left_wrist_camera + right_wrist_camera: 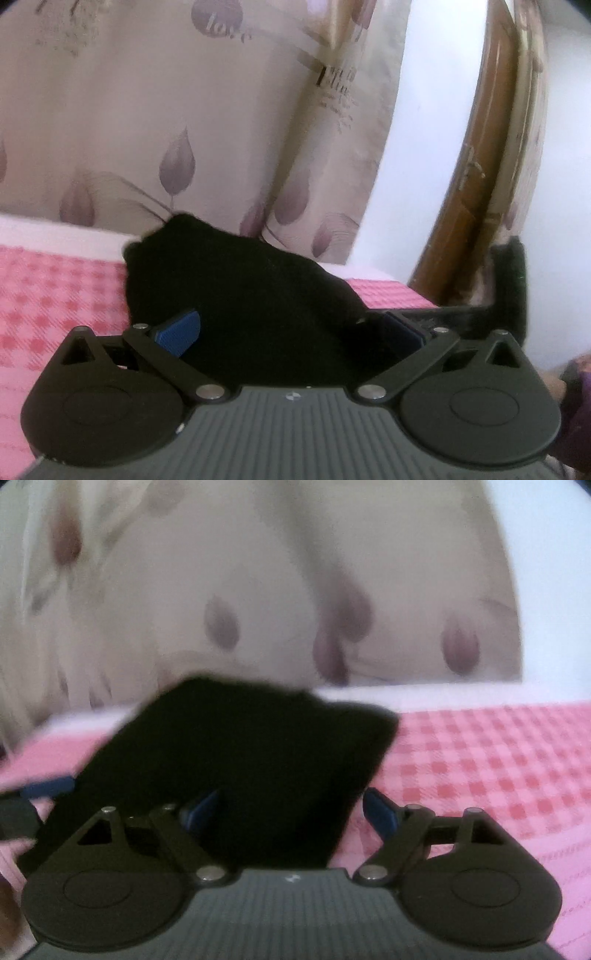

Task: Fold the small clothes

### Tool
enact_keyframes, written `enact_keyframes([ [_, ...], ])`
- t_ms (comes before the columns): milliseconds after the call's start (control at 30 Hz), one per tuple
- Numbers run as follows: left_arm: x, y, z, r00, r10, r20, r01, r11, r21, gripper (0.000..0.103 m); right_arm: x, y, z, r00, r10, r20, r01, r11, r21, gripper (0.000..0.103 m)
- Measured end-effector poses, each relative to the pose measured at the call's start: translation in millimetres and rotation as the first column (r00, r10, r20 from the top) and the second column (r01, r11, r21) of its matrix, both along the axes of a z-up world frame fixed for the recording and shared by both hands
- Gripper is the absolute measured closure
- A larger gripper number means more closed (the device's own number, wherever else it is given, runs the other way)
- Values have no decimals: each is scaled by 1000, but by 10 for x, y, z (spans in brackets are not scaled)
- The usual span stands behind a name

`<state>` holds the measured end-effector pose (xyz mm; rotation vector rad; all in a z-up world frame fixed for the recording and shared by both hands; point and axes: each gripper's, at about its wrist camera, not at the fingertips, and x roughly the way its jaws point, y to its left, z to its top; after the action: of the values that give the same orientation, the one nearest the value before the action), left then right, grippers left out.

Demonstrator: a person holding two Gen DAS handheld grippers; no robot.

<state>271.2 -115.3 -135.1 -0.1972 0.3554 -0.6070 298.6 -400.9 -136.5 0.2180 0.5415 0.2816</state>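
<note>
A small black garment (236, 291) lies bunched on the pink checked bed sheet (55, 295). My left gripper (290, 332) stands open around its near part, with the blue pads (179, 332) wide apart and cloth between them. In the blurred right wrist view the same black garment (251, 753) spreads ahead. My right gripper (291, 810) is open, its jaws spread wide. Its left pad (201, 808) is at the cloth, while the right one stands clear over the sheet (480, 768). The left gripper's blue pad (48, 786) shows at the far left edge of the garment.
A cream curtain with purple leaf prints (177, 110) hangs behind the bed. A white wall and a brown door frame (476, 177) stand to the right. A hand with a purple sleeve (572, 391) shows at the lower right. Open pink sheet lies right of the garment.
</note>
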Motion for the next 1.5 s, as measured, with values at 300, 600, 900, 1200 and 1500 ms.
enact_keyframes([
  [300, 152, 58, 96, 976, 213, -44, -205, 969, 136, 0, -306, -65, 39, 1000, 21, -4, -21, 996, 92, 3],
  [600, 438, -3, 70, 960, 252, -125, -207, 934, 292, 0, -61, 71, -112, 988, 91, -124, -83, 994, 66, 0],
  [900, 613, -50, -19, 955, 243, -170, -181, 932, 313, 0, -16, 108, -115, 977, 170, -125, -162, 984, 75, 0],
  [1200, 643, -58, -18, 958, 226, -177, -160, 932, 325, 0, -18, 89, -101, 978, 166, -126, -156, 984, 85, 0],
  [1500, 776, 124, -45, 954, 141, -263, -67, 960, 272, 0, 17, 30, -78, 973, 172, -156, -159, 983, 94, 0],
])
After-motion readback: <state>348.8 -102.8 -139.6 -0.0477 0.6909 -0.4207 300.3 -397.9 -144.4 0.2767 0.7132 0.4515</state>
